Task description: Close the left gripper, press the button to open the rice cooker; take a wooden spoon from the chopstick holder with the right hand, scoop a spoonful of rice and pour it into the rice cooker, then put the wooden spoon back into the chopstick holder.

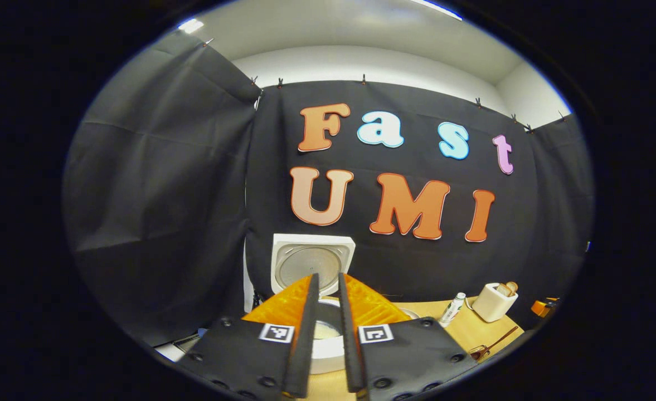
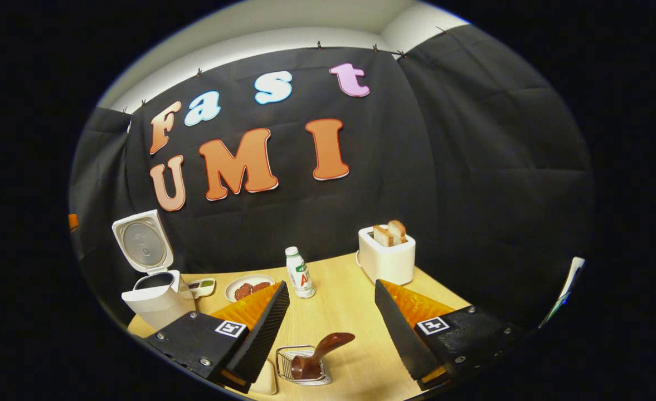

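Rice cooker (image 2: 158, 292) stands at the table's (image 2: 350, 323) far left edge with its lid (image 2: 142, 240) swung upright, so the button step looks done. Left gripper (image 1: 328, 312) hangs just before the open pot, its fingers drawn narrow with only a slim gap and nothing between them, the stance suited to pushing a button. Right gripper (image 2: 332, 317) hovers with fingers spread wide and empty above the wire chopstick holder (image 2: 304, 365), where the wooden spoon (image 2: 321, 352) leans, probably lined up to grasp its handle. A toaster (image 2: 387, 255) sits farther back.

Bare table (image 2: 339, 317) between bottle (image 2: 300, 273) and toaster (image 2: 387, 253) — open lane; cooker lid (image 2: 142, 240) upright at left.
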### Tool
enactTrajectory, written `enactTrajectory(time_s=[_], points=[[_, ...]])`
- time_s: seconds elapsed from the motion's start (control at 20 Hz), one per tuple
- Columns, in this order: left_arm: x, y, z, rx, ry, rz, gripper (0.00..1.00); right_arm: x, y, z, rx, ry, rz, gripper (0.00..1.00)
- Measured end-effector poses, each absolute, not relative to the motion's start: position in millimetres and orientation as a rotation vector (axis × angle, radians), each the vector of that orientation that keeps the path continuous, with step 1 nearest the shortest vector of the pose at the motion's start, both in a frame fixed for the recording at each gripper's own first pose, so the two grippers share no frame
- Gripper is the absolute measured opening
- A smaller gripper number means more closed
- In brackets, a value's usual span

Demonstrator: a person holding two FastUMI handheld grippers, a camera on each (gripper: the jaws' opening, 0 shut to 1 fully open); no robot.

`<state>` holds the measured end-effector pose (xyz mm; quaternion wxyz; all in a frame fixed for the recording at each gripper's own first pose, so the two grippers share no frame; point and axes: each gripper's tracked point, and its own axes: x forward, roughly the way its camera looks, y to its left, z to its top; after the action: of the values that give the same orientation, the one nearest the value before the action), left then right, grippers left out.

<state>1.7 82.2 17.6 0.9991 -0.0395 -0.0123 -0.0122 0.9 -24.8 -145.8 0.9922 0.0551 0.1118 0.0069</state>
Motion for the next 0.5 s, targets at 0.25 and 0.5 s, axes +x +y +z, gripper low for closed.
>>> enactTrajectory(time_s=[0.25, 0.5], points=[[-24.0, 90.1, 15.0, -0.108, -0.002, 0.017, 0.30, 8.9, -24.0, -199.7, 0.185, 0.337, 0.025, 0.96], [-36.6, 101.3, 10.4, -0.105, 0.009, 0.058, 0.79, 15.3, -17.6, -239.5, 0.241, 0.427, 0.038, 0.95]])
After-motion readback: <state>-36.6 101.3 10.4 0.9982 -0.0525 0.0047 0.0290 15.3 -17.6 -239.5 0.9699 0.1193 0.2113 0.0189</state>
